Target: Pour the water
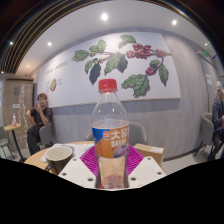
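Note:
A clear plastic bottle (110, 125) with a red cap and an orange and blue label stands upright between my fingers. Its lower part holds a pale liquid. My gripper (112, 160) is shut on the bottle, with the magenta pads (92, 158) pressing its sides below the label. A dark cup (58, 157) with a pale rim stands on the wooden table (40, 157) to the left of the bottle, beyond my left finger.
A brown box (150, 153) sits to the right of the bottle. A person (40, 118) sits at a table far off on the left. The wall behind bears a mural of leaves and red berries (125, 62).

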The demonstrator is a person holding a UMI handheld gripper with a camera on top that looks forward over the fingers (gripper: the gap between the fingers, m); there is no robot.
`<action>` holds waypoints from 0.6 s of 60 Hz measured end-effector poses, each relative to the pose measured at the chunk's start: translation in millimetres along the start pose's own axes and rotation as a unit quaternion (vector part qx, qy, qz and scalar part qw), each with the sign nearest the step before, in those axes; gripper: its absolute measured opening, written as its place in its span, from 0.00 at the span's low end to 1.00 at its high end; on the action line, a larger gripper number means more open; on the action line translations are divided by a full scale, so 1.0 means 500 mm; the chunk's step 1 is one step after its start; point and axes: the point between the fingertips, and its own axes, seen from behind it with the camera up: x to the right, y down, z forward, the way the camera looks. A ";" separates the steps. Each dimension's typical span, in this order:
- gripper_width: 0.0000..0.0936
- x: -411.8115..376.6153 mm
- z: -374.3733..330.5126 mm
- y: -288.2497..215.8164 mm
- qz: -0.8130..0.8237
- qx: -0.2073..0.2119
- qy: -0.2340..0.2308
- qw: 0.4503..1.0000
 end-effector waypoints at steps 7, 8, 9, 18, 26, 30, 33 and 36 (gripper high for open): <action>0.33 0.010 -0.014 -0.009 -0.008 -0.006 0.001 1.000; 0.33 0.011 -0.014 -0.009 -0.007 -0.007 0.001 1.000; 0.33 0.011 -0.014 -0.009 -0.006 -0.007 0.001 1.000; 0.47 0.007 -0.015 -0.008 -0.008 -0.008 -0.001 1.000; 0.87 -0.009 -0.036 0.005 -0.024 -0.035 -0.017 0.999; 0.89 -0.010 -0.034 0.012 -0.023 -0.040 -0.013 0.999; 0.91 0.004 -0.082 0.011 -0.028 -0.054 -0.003 0.998; 0.91 0.011 -0.114 0.013 -0.038 -0.058 0.004 0.998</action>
